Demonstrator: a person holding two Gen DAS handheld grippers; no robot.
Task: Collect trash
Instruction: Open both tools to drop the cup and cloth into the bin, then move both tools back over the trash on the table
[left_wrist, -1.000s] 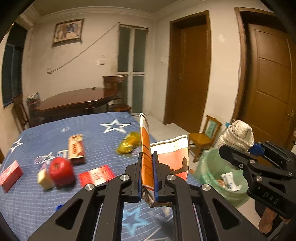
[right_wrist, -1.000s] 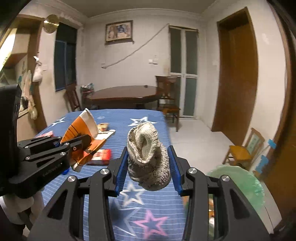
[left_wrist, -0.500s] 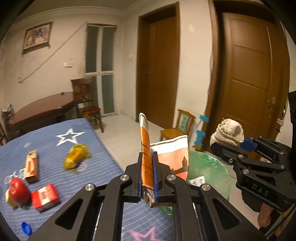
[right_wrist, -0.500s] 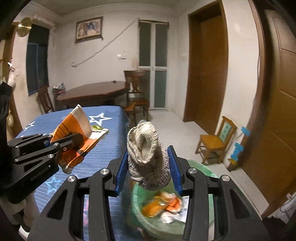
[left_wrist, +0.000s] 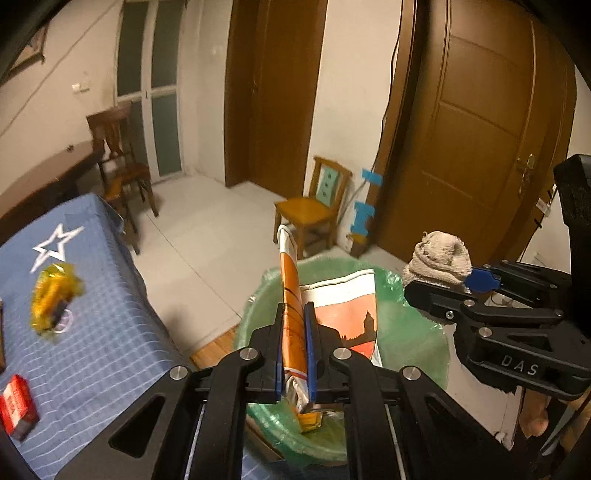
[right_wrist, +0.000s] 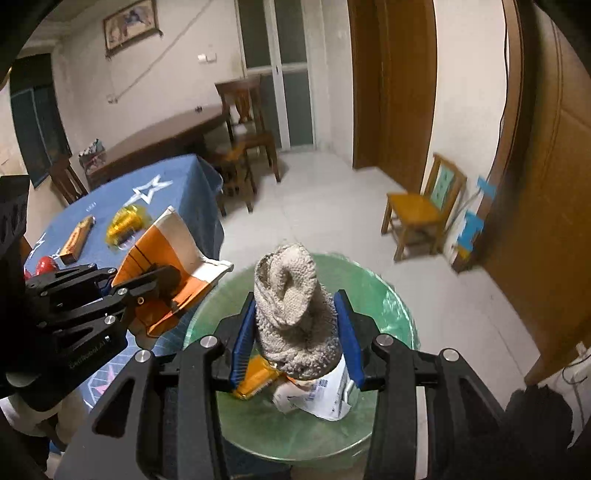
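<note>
My left gripper (left_wrist: 294, 321) is shut on a flattened orange and white wrapper (left_wrist: 345, 314) and holds it over the green-lined trash bin (left_wrist: 413, 332). My right gripper (right_wrist: 295, 325) is shut on a bunched grey knitted cloth (right_wrist: 291, 306) above the same bin (right_wrist: 388, 295), which holds an orange packet (right_wrist: 255, 380) and white paper (right_wrist: 314, 395). Each gripper shows in the other's view: the right one with the cloth (left_wrist: 439, 258), the left one with the wrapper (right_wrist: 162, 258).
The blue star-patterned table (left_wrist: 92, 314) lies to the left with a yellow wrapper (left_wrist: 51, 295) and a red box (left_wrist: 16, 406). A small wooden chair (left_wrist: 314, 210) and brown doors (left_wrist: 480, 147) stand beyond the bin. A dark dining table (right_wrist: 166, 136) stands at the back.
Both grippers have swung right from over the table and tilted down, so the trash bin now sits right under the held wrapper and cloth.
</note>
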